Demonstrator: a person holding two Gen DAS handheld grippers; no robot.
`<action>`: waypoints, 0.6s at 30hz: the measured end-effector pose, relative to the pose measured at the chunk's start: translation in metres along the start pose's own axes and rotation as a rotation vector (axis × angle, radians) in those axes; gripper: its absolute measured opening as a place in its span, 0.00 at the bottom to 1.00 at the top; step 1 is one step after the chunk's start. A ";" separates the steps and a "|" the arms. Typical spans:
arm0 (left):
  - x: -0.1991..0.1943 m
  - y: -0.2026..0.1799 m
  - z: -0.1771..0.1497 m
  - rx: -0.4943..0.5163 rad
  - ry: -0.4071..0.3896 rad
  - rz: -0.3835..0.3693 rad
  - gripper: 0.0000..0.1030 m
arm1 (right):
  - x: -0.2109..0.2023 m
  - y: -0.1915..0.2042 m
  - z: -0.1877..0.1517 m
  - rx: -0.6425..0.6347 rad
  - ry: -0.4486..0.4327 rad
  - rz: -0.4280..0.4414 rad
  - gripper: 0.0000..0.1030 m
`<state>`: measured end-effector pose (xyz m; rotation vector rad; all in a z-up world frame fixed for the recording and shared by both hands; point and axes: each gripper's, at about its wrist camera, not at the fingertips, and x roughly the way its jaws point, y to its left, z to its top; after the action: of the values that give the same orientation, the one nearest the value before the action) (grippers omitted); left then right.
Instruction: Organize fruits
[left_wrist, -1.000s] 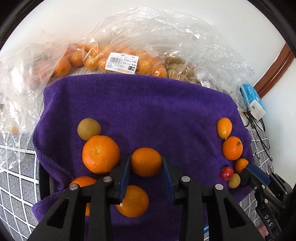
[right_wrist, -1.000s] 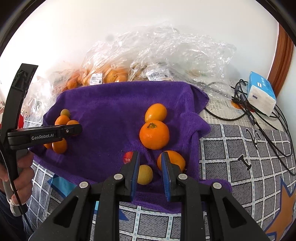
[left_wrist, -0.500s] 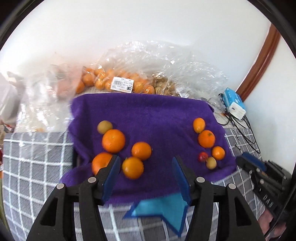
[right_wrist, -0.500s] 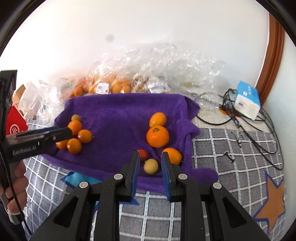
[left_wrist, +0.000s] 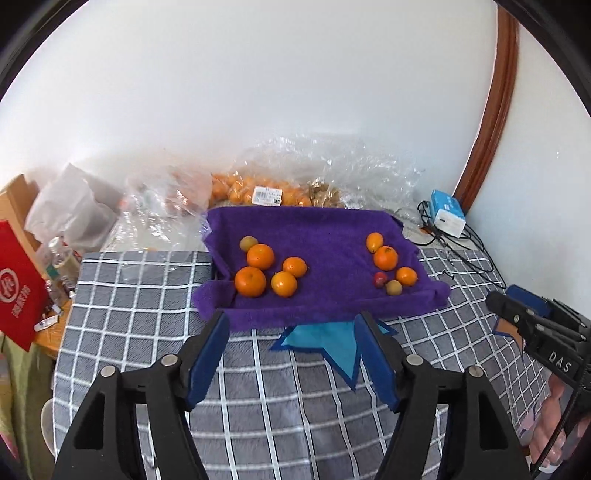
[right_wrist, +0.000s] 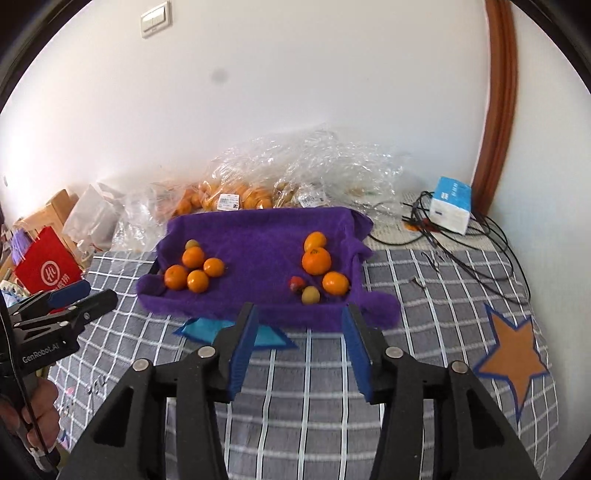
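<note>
A purple towel (left_wrist: 325, 236) (right_wrist: 258, 236) lies on the checked grey cloth. On its left sits a group of several oranges (left_wrist: 260, 256) (right_wrist: 194, 257) with one small brownish fruit (left_wrist: 248, 243). On its right sit oranges (left_wrist: 386, 257) (right_wrist: 316, 261), a small red fruit (left_wrist: 379, 279) (right_wrist: 296, 283) and a small yellow fruit (left_wrist: 393, 287) (right_wrist: 310, 294). My left gripper (left_wrist: 291, 325) is open and empty, held back from the towel's near edge. My right gripper (right_wrist: 299, 314) is open and empty, also short of the towel.
Clear plastic bags of oranges (left_wrist: 258, 190) (right_wrist: 236, 195) lie behind the towel by the wall. A blue-white box (left_wrist: 447, 218) (right_wrist: 451, 205) with black cables sits at the right. A red bag (left_wrist: 18, 288) (right_wrist: 48, 271) and clutter stand at the left.
Both grippers have pulled back and up from the fruit on the towel. The left gripper has opened wider; the right gripper has gone from nearly shut to open.
</note>
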<state>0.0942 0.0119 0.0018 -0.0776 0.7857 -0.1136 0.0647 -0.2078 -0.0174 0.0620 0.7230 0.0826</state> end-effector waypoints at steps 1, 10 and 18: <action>-0.006 -0.002 -0.003 0.002 -0.008 0.003 0.70 | -0.005 -0.001 -0.004 -0.001 -0.005 0.002 0.73; -0.045 -0.021 -0.029 0.017 -0.073 0.055 0.83 | -0.048 -0.011 -0.032 -0.011 -0.092 -0.050 0.96; -0.051 -0.029 -0.042 0.042 -0.091 0.078 0.86 | -0.060 -0.018 -0.048 -0.021 -0.105 -0.081 0.96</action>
<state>0.0263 -0.0114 0.0115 -0.0116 0.6944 -0.0521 -0.0108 -0.2305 -0.0155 0.0170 0.6188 0.0090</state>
